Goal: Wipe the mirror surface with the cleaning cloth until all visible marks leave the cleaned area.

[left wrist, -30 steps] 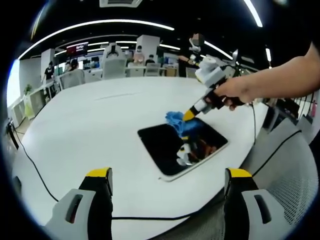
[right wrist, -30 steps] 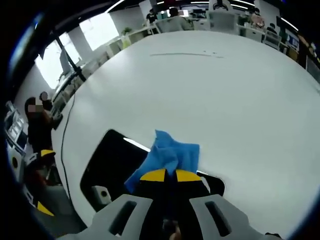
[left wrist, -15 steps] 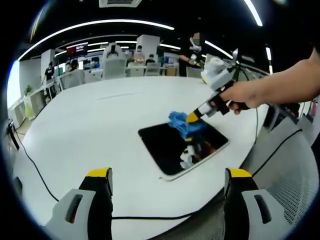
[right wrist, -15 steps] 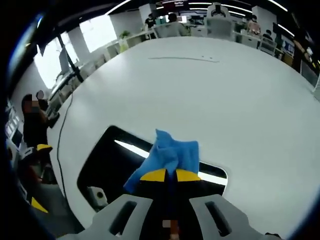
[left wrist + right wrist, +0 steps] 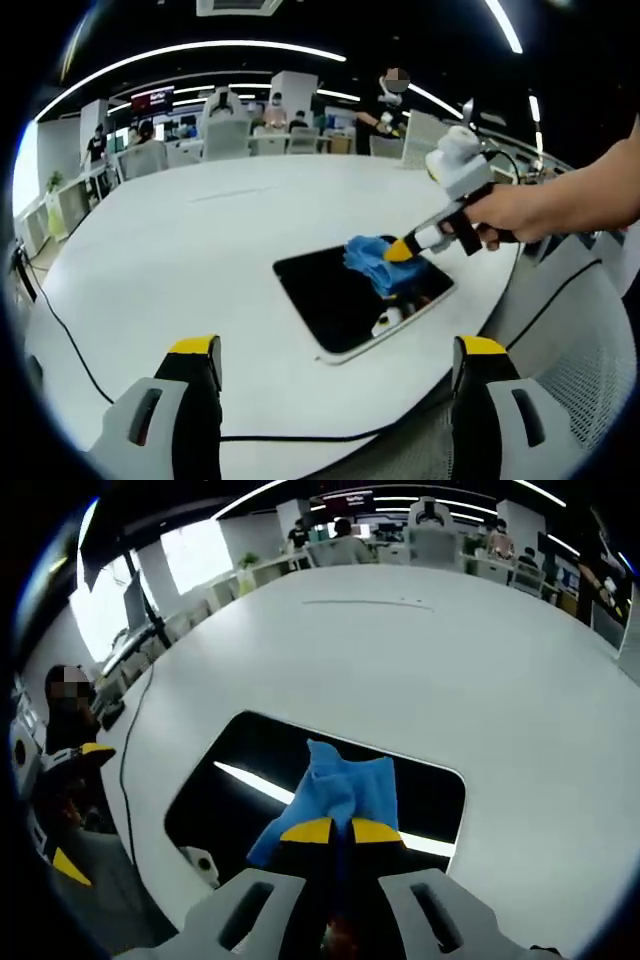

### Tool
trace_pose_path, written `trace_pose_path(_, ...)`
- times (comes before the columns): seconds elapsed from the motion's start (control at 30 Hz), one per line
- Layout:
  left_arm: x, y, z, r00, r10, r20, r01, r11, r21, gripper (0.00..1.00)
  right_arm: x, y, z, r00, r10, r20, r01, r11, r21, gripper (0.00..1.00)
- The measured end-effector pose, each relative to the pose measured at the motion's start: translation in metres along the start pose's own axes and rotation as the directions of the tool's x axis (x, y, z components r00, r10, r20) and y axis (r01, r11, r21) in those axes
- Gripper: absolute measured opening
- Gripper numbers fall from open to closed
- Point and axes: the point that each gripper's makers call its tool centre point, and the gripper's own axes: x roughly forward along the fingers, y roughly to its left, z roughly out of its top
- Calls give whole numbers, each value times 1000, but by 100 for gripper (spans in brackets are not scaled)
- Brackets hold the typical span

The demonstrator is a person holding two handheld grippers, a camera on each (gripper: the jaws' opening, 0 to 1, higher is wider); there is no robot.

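A dark rectangular mirror [image 5: 340,300] with a pale frame lies flat on the white round table [image 5: 180,260]. A crumpled blue cleaning cloth [image 5: 378,262] rests on its right half. My right gripper [image 5: 405,249], held in a person's hand, is shut on the cloth and presses it onto the glass. In the right gripper view the blue cloth [image 5: 342,793] sticks out past the closed yellow-tipped right gripper [image 5: 340,831] over the mirror [image 5: 250,780]. My left gripper [image 5: 335,352] hovers open at the near table edge, well short of the mirror, holding nothing.
A black cable [image 5: 70,345] runs across the table's near left side. Desks, chairs and seated people line the room beyond the far edge [image 5: 230,135]. A mesh chair [image 5: 590,370] stands off the table's right side.
The right gripper has dragged the cloth from the mirror's far edge toward its middle and right side. The left gripper has stayed in place.
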Motion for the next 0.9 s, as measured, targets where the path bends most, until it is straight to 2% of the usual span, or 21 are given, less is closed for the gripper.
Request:
trace_pose_path(0.07,-1,-4,2,1000,-25,12,25,1000,-12,99,-2,1,-4,1000,6,-3,-6,1000,6,0)
trace_pose_path(0.4,-1,-2,2,1000,-8,11,8,1000,-5,99,-17,13,-25,1000,27,4,-28,999,46,0)
trace_pose_path(0.47,-1,-2,2,1000,-5,11,5,1000,-18,99,-20,18,-31,999,43,2,-43,999,11,0)
trace_pose_path(0.63,-1,-2,4,1000,-5,25,6,1000,-29,99,-30,24,-43,998,65,-11,-64,998,12,0)
trace_pose_path(0.9,0,-2,4,1000,-6,22,7,1000,-27,99,-36,28,-51,997,78,-11,-78,997,30,0)
